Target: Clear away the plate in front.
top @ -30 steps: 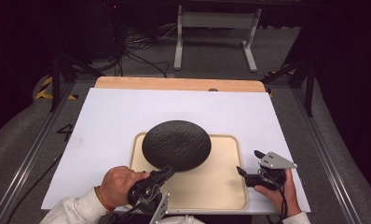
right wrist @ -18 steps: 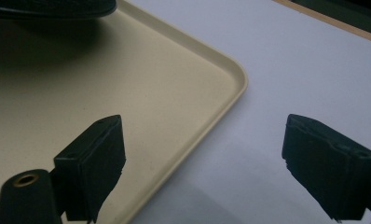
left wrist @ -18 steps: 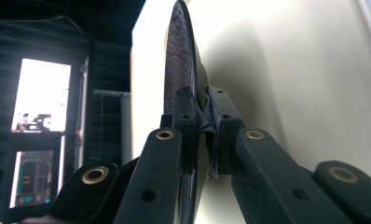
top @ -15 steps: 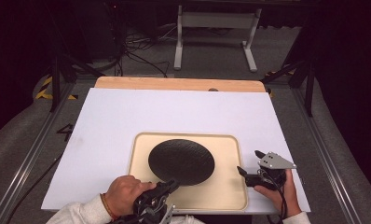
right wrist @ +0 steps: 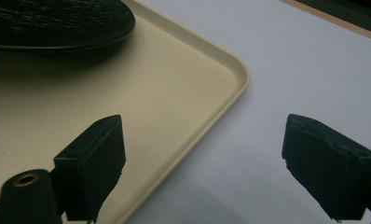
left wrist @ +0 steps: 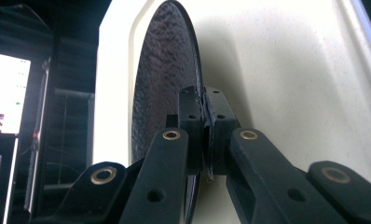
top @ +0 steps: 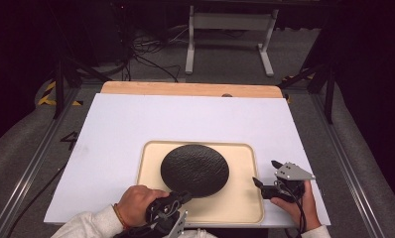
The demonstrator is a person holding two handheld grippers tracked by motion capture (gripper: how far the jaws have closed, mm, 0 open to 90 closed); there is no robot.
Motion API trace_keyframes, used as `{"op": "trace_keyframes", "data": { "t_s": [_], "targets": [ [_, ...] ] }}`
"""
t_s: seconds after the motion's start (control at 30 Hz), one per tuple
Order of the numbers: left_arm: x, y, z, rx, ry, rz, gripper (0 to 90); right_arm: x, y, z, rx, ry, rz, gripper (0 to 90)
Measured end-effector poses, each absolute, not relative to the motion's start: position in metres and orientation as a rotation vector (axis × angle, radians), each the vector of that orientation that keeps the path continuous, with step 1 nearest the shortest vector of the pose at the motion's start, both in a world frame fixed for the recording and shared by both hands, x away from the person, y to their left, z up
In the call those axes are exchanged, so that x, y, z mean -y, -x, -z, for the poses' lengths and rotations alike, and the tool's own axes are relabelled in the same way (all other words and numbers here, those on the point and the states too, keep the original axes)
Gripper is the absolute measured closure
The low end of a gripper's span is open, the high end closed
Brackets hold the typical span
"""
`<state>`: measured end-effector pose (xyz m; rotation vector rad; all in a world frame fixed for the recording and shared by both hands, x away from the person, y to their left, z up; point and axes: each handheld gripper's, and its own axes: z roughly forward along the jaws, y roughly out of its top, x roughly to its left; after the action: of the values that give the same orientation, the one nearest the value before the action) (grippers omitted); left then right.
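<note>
A black textured plate lies low over a cream tray near the table's front edge. My left gripper is shut on the plate's near rim, and its jaws have just been closing tighter on it. In the left gripper view the pads of the left gripper pinch the thin rim of the plate, with the tray behind it. My right gripper is open and holds nothing. It straddles the tray's right corner, with the right gripper clear of the plate.
The tray sits on a white board that covers the table, with a wooden strip along the far edge. Beyond it stand a metal stand and floor cables. A lit screen appears in the left gripper view.
The plate has come down and toward the person, from raised and tilted to nearly flat over the tray. The left hand sank with it. The right gripper stayed put.
</note>
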<state>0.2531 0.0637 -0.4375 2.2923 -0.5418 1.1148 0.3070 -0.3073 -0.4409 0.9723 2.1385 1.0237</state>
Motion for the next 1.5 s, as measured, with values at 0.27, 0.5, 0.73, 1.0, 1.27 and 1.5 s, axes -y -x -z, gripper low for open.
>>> {"op": "trace_keyframes", "data": {
  "t_s": [0.27,0.5,0.73,1.0,1.27,1.5],
  "targets": [
    [-0.061,-0.263,0.439,0.509,-2.289,-1.035,85.6,0.305,-0.308,0.444,-2.16,-0.96,-1.015,13.9],
    [-0.056,-0.271,0.444,0.461,-2.315,-0.894,82.1,0.306,-0.308,0.445,-2.16,-0.97,-1.028,13.9],
    [-0.053,-0.273,0.452,0.466,-2.362,-0.832,78.4,0.306,-0.307,0.445,-2.16,-0.972,-1.032,13.9],
    [-0.055,-0.278,0.455,0.422,-2.408,-0.751,74.5,0.307,-0.307,0.446,-2.158,-0.975,-1.034,13.6],
    [-0.057,-0.279,0.454,0.378,-2.39,-0.693,72.6,0.307,-0.307,0.445,-2.157,-0.977,-1.038,13.6],
    [-0.058,-0.279,0.451,0.361,-2.379,-0.674,69.9,0.306,-0.307,0.445,-2.16,-0.973,-1.037,13.5]
  ]
}}
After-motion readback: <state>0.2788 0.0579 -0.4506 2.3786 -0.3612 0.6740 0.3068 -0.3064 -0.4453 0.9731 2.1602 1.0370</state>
